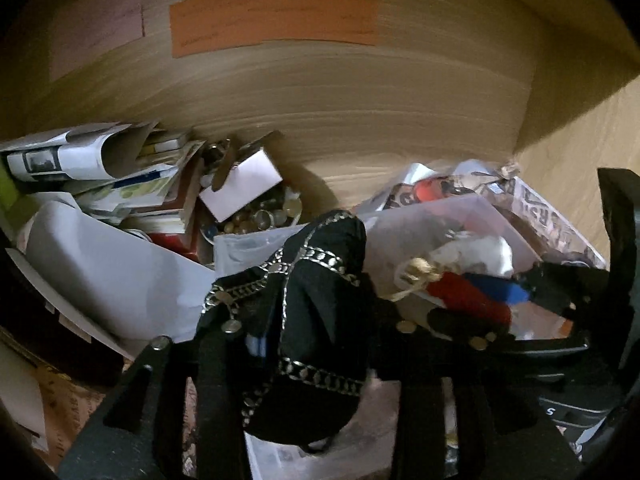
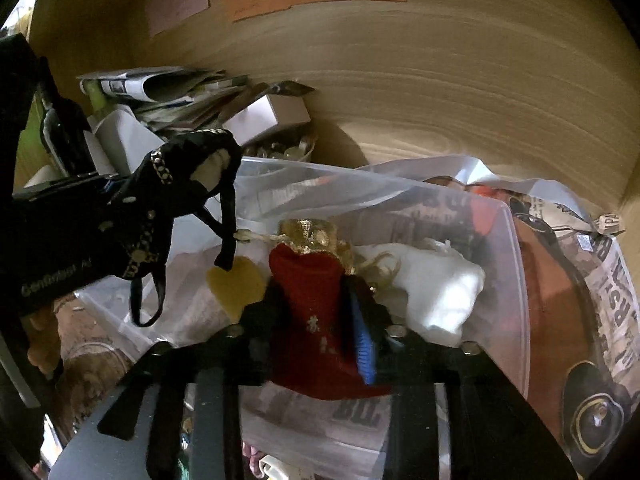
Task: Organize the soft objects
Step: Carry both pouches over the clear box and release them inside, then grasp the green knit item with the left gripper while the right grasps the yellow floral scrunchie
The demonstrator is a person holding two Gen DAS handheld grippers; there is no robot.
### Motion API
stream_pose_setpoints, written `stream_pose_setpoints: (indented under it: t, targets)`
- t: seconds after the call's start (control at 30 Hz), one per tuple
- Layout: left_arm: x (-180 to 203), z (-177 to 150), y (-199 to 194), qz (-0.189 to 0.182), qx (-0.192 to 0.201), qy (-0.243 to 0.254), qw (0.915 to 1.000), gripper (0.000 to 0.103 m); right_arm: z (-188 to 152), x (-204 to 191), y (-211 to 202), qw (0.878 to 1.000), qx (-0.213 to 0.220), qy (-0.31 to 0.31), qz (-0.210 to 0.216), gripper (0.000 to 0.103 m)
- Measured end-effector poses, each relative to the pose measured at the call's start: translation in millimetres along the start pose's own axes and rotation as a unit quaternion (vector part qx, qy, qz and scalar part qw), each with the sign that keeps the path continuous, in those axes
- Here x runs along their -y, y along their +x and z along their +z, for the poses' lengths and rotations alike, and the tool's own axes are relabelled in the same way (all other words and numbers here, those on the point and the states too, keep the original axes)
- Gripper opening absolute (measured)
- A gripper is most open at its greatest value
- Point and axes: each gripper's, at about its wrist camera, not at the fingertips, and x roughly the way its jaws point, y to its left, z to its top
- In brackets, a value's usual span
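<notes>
Gripping the black chain-trimmed pouch (image 1: 316, 304) in my left gripper (image 1: 304, 344), I hold it raised above the clear plastic bin (image 2: 508, 264), so its loose straps hang free of the clutter. My right gripper (image 2: 320, 320) is closed on the red pouch (image 2: 308, 300), just over the bin beside a white cloth (image 2: 436, 292). The stacked papers (image 1: 92, 160) crowd the left; the wooden back wall (image 1: 360, 120) closes the far side, so the only open room, I judge, is above the bin.

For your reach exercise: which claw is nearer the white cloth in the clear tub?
Right. The right claw, gripping the red pouch, sits beside the white cloth. The left claw, holding the black fabric, is farther left.
</notes>
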Motion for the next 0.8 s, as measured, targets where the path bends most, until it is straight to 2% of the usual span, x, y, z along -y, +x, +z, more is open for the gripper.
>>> stream_pose_setpoints:
  t: [0.07, 0.2, 0.27, 0.43, 0.5, 0.57, 0.8]
  targets:
    - [1, -2, -4, -0.003, 0.0, 0.0, 1.0, 0.049, 0, -1, -4, 1.0, 0.004, -0.004, -0.006, 0.052]
    - [1, -7, -19, -0.007, 0.012, -0.001, 0.9999, 0.057, -2, -3, -18, 1.0, 0.016, -0.017, -0.013, 0.061]
    - [1, -8, -29, -0.009, 0.02, 0.0, 0.9998, 0.064, -4, -4, -28, 0.999, 0.024, -0.026, -0.023, 0.07]
    - [-2, -15, -64, -0.013, 0.045, -0.005, 0.9989, 0.077, -14, -1, -55, 0.999, 0.046, -0.021, -0.019, 0.071]
    - [-2, -22, -74, -0.02, 0.048, -0.006, 0.9986, 0.085, -19, -2, -65, 0.998, 0.053, -0.021, -0.02, 0.073]
    - [-1, -31, -83, -0.028, 0.05, -0.006, 0.9983, 0.09, -28, -2, -76, 0.998, 0.062, -0.02, -0.022, 0.081]
    - [13, -70, -94, -0.043, 0.022, 0.014, 0.9987, 0.09, -60, -3, -86, 0.999, 0.044, -0.005, -0.013, 0.082]
